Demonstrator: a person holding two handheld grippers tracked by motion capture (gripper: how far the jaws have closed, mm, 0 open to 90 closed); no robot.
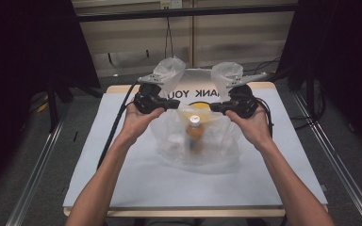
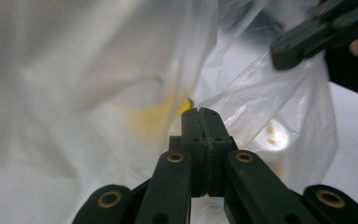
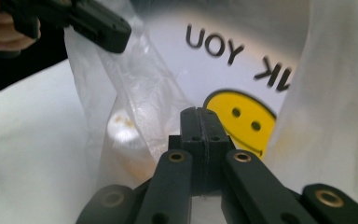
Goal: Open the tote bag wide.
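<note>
A clear plastic bag (image 1: 195,141) is held up at the centre of the frame over the table (image 1: 136,183), and a bottle (image 1: 194,132) with a white cap and orange contents is seen standing inside it. The bag's upper edge is pinched at the left by the left gripper (image 1: 172,104) and at the right by the right gripper (image 1: 215,107). In both gripper views the jaws are pressed together on the film, with the bottle below and beyond them.
</note>
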